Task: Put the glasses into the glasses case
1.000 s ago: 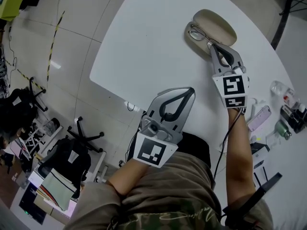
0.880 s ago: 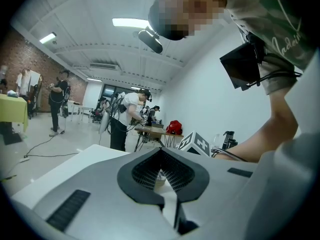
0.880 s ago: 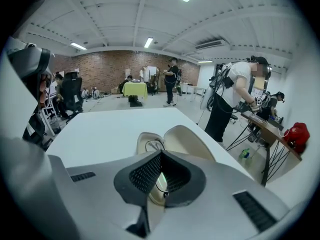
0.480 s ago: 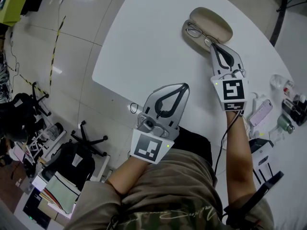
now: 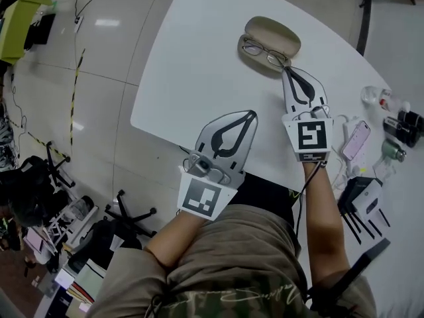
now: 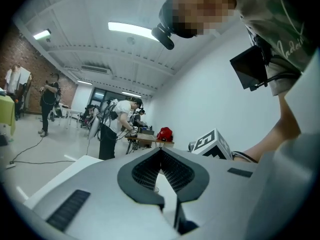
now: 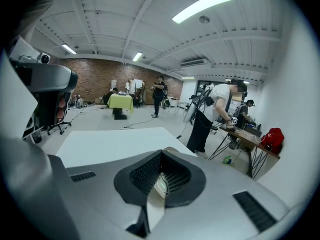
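1. Two claws are in play. The right claw point(image 5: 286, 70) is closed, with its tips at the near end of the thin metal-framed glasses point(image 5: 264, 52). I cannot tell whether it pinches the frame or only touches it.
2. The left claw point(image 5: 248, 113) is closed on nothing and hovers over the near edge of the white worktop point(image 5: 199, 65), well apart from the glasses.
3. One pair of glasses lies in the nearer half of the one beige oval glasses case point(image 5: 278, 32), which is open.
4. The step in hand looks like seating the glasses. The next move likely calls for drawing the right claw clear and then folding the lid over.
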Demonstrator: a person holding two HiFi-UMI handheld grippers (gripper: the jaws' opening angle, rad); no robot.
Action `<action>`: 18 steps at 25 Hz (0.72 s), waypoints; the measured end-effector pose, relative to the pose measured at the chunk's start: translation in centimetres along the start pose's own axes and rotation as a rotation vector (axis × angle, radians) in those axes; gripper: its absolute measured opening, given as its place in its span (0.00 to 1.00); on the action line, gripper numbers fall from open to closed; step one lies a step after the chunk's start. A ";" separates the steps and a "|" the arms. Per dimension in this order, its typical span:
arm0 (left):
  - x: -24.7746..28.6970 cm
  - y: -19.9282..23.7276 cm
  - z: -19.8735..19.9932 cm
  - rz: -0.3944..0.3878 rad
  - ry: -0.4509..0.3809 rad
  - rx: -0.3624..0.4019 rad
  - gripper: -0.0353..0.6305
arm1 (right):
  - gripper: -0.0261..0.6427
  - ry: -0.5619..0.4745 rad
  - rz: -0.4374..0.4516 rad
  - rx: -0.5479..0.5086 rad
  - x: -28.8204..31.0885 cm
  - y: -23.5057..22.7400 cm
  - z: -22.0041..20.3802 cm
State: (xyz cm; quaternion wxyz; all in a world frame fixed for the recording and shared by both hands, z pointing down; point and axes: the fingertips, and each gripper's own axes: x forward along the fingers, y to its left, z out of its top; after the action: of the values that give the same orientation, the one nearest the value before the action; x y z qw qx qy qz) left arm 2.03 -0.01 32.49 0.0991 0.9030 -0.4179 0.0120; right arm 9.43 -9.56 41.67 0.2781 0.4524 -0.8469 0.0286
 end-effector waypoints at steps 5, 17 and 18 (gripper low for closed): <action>-0.8 -0.1 1.4 -0.027 -0.018 0.029 0.06 | 0.06 -0.027 -0.051 -0.010 -2.4 0.8 1.6; -0.6 0.0 4.9 -0.049 -0.082 0.016 0.06 | 0.06 -0.098 -0.127 0.278 -7.3 1.9 5.2; -0.4 0.0 5.2 -0.057 -0.084 0.011 0.06 | 0.06 -0.103 -0.144 0.275 -7.8 1.8 5.6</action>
State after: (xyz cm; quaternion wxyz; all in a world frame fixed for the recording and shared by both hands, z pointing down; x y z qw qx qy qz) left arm 1.43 -0.69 27.33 0.0767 0.9147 -0.3959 -0.0266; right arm 8.96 -4.38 33.43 0.1711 0.5468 -0.8133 0.1012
